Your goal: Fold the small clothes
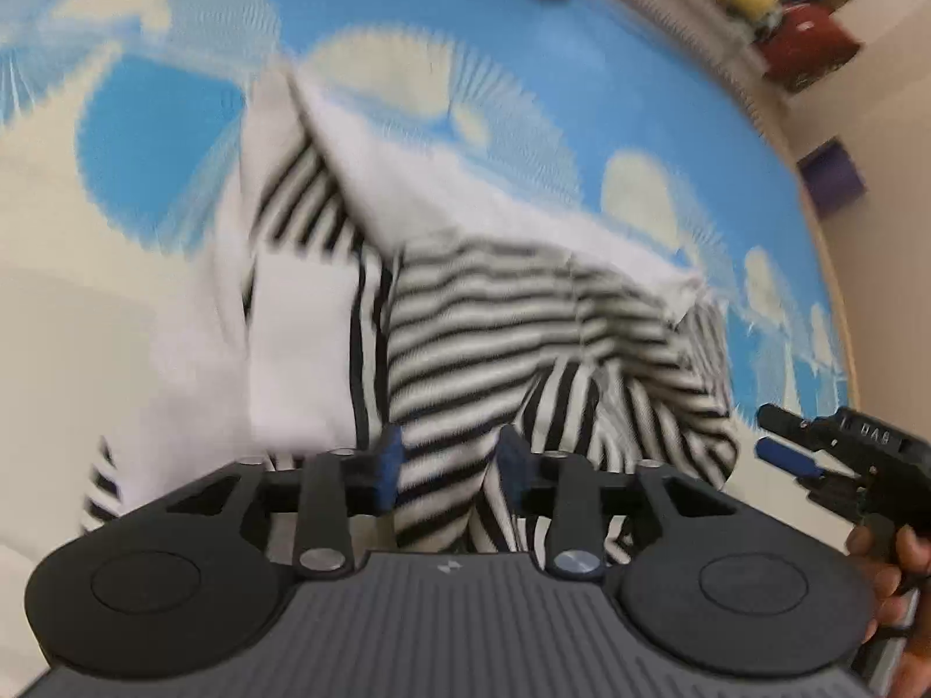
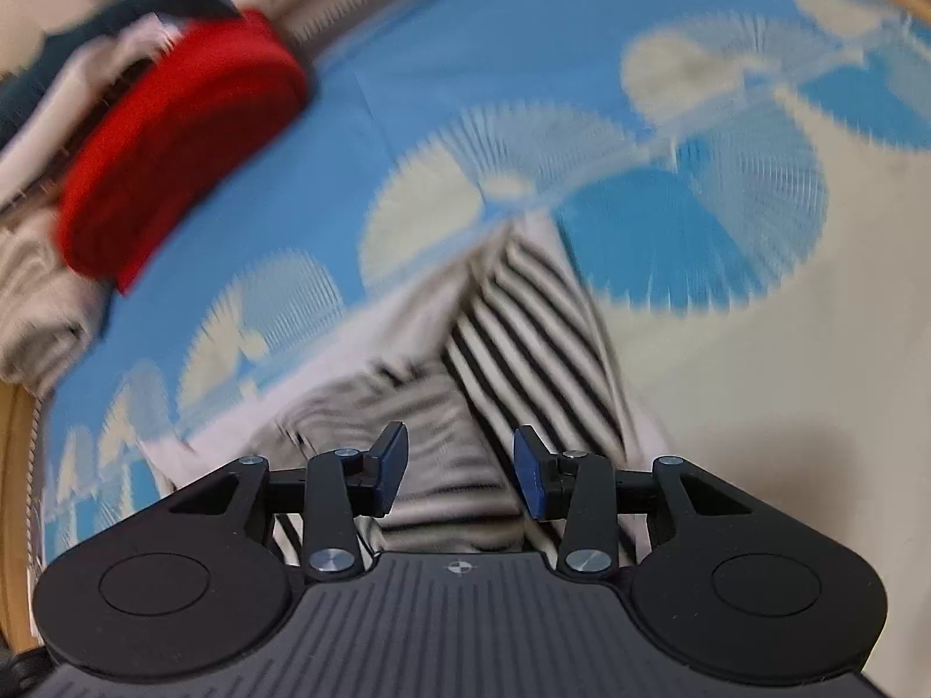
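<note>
Both frames are pretty smeared, but the left gripper (image 1: 449, 468) has its blue pads (image 1: 391, 468) parted to a middling gap, with the black-and-white striped garment (image 1: 483, 343) showing between them; the pads don't look like they're pinching it. Same story for the right gripper (image 2: 459, 474): a medium gap, striped cloth underneath, nothing clamped. The garment sits bunched on a blue-and-cream patterned cover (image 1: 192, 134), a white part flopped over at about 10 o'clock. In the left view the other gripper pokes in at 4 o'clock, a hand (image 1: 890, 576) on its grip. A folded red cloth (image 2: 174, 145) lies at 10 o'clock in the right view, well apart.
</note>
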